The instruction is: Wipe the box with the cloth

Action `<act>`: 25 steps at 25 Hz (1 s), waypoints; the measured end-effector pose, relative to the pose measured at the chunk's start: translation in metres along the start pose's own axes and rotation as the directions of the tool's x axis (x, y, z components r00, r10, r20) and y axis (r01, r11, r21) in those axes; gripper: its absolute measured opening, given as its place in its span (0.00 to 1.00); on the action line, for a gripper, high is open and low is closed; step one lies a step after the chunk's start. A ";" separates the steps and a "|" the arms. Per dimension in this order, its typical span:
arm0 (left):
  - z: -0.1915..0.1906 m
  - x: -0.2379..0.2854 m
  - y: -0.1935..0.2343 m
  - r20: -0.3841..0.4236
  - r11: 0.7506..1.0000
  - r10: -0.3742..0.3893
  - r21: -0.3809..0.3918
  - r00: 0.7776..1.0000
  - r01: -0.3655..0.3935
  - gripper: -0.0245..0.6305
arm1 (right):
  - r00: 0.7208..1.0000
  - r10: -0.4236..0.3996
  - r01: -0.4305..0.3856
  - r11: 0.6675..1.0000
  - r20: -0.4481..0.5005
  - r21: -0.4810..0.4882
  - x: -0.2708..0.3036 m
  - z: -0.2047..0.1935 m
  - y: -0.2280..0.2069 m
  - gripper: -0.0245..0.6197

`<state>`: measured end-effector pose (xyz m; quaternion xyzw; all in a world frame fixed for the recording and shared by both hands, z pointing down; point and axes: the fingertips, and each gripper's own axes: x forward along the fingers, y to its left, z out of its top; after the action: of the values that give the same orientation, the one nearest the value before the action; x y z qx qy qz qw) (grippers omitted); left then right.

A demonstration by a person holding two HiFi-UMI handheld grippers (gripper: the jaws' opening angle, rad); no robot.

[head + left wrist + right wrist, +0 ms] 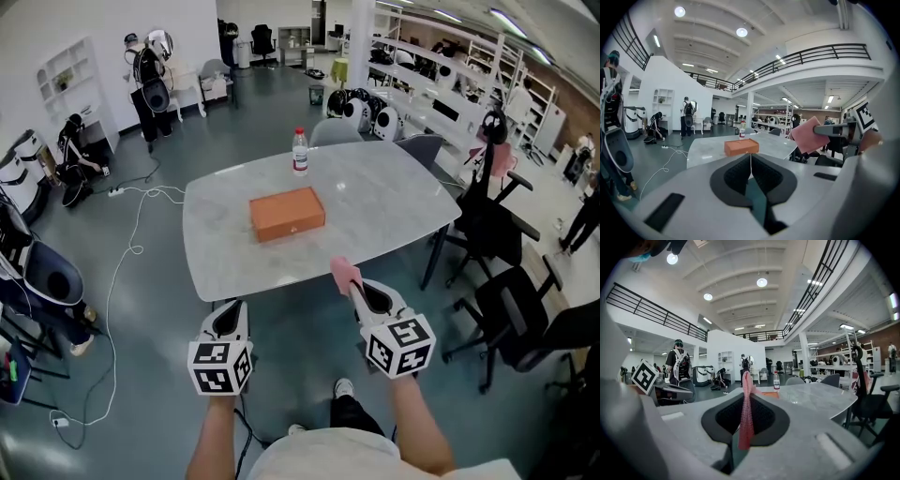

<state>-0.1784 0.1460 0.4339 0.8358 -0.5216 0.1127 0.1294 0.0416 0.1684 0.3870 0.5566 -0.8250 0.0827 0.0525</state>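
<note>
**Surface** point(375, 202): pale, marble-patterned, with rounded corners. It is seen at 12 o'clock of the person in the head view and carries the box and the bottle.

**Office chairs** point(497, 225): black, grouped on the floor at 3 o'clock of the surface.

**Box** point(287, 214): orange, rectangular and closed. It is laid flat near the middle of the surface, well apart from both tools and untouched by the cloth. In the left gripper view it is seen straight ahead, beyond the tool's tips.

**Left tool** point(231, 309): held off the near edge of the surface, at 7 o'clock of the box. Its jaws are pressed together with nothing between them, as shown in the left gripper view.

**Right tool** point(358, 287): held at 5 o'clock of the box, by the near edge of the surface. Its jaws are clamped on the cloth, which is seen edge-on between them in the right gripper view.

**Bottle** point(300, 152): clear plastic with a red cap and a label. It is stood upright at 12 o'clock of the box, close to the far edge of the surface.

**Cloth** point(344, 273): pink and small. It is pinched in the right tool and sticks up past the tips towards 12 o'clock, in the air and clear of the box.
</note>
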 end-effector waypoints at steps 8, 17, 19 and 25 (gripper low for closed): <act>0.009 0.048 0.006 -0.018 1.000 0.030 0.003 0.999 -0.030 0.06 | 0.999 0.036 -0.036 0.999 0.000 0.018 0.044 0.003 -0.035 0.07; 0.030 0.124 0.005 -0.032 0.997 0.076 -0.010 0.997 -0.076 0.06 | 0.996 0.088 -0.087 0.996 -0.019 0.027 0.103 0.010 -0.096 0.07; 0.038 0.142 0.002 -0.035 0.996 0.083 -0.011 0.996 -0.083 0.06 | 0.995 0.098 -0.097 0.995 -0.022 0.030 0.115 0.015 -0.112 0.07; 0.050 0.188 -0.005 -0.053 0.994 0.110 -0.016 0.992 -0.111 0.06 | 0.991 0.127 -0.126 0.991 -0.031 0.036 0.145 0.023 -0.157 0.07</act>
<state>-0.0905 -0.0272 0.4469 0.8010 -0.5647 0.1366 0.1444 0.1328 -0.0258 0.4023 0.5027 -0.8560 0.1091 0.0514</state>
